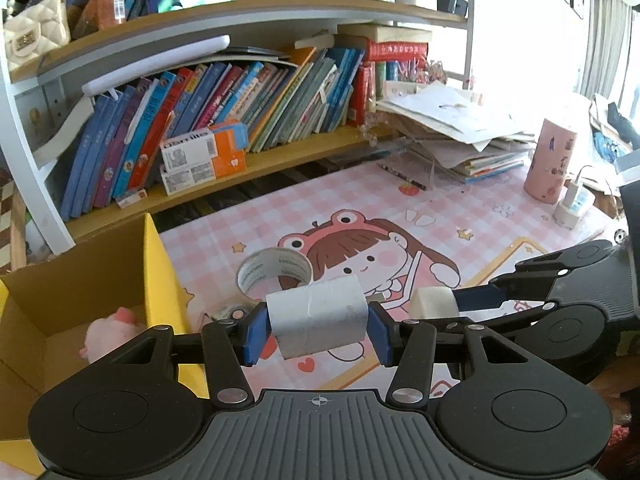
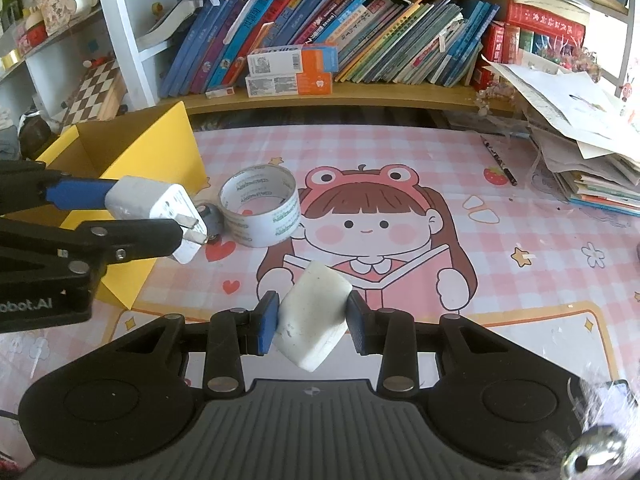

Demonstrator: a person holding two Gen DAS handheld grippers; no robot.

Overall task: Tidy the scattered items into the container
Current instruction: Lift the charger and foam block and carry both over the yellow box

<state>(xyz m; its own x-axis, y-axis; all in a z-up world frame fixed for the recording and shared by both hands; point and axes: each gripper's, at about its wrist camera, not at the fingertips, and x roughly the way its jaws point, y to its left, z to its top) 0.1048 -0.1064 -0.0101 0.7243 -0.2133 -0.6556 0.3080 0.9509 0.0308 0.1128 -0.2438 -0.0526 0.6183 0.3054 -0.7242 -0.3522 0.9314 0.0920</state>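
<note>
The left tongs [image 1: 318, 330] pinch a white plug adapter [image 1: 318, 322] just right of the yellow box [image 1: 160, 276], whose open top holds a pink plush [image 1: 110, 330]. The right tongs [image 2: 312, 320] clamp a white eraser [image 2: 312, 320] above open pink desk [image 2: 520, 216]. A tape roll [image 2: 260, 210] lies near the box's corner; books line the shelf [image 2: 340, 94] behind.
</note>
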